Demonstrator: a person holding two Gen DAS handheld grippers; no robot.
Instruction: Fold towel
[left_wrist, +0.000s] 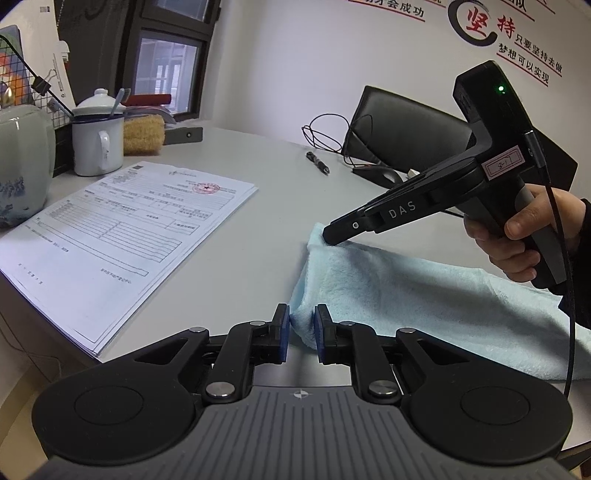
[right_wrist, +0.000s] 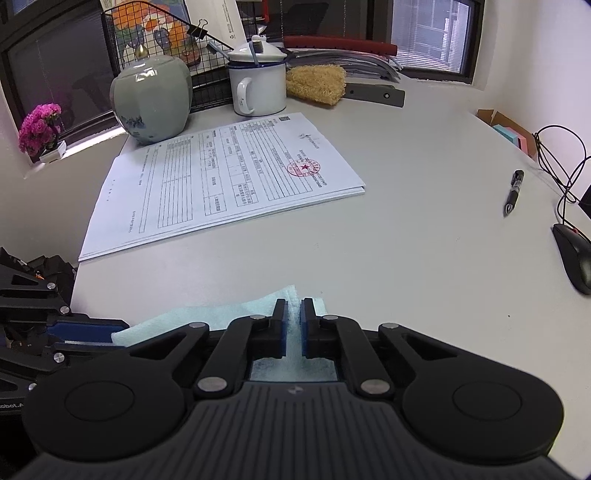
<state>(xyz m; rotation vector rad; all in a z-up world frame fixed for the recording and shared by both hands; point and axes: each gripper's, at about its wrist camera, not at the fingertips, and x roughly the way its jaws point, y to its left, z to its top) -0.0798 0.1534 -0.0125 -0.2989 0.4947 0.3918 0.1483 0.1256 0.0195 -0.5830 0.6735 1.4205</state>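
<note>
Nearest to me, my left gripper (left_wrist: 302, 328) has its fingers pressed on a raised corner of the light blue towel (left_wrist: 406, 295), with the cloth pinched between the two blue pads. A little farther along the same short edge, my right gripper (right_wrist: 293, 325) is also closed on the towel; its fingers stand almost together with only a thin fold of cloth between them, and in the left view its tip sits on the far corner of that edge. The rest of the towel lies flat on the grey bench (right_wrist: 406, 221) and runs away toward my right hand (left_wrist: 517, 240), which holds the handle. I judge that this is the beginning of a fold: both corners of one edge are taken, but the edge is not yet lifted over the other part. The next move, I think, asks both hands to rise together, keeping the edge stretched and level, and to carry it over the far edge so that the corners meet. I must keep both grips firm, because soft cloth slips easily. Beyond the towel lies a stack of printed papers (right_wrist: 221, 177), well apart, then a pen (right_wrist: 514, 192) and a mouse (right_wrist: 576, 258) to the right. At the back stand a white mug (right_wrist: 258, 85) and a green jar (right_wrist: 151, 99).
</note>
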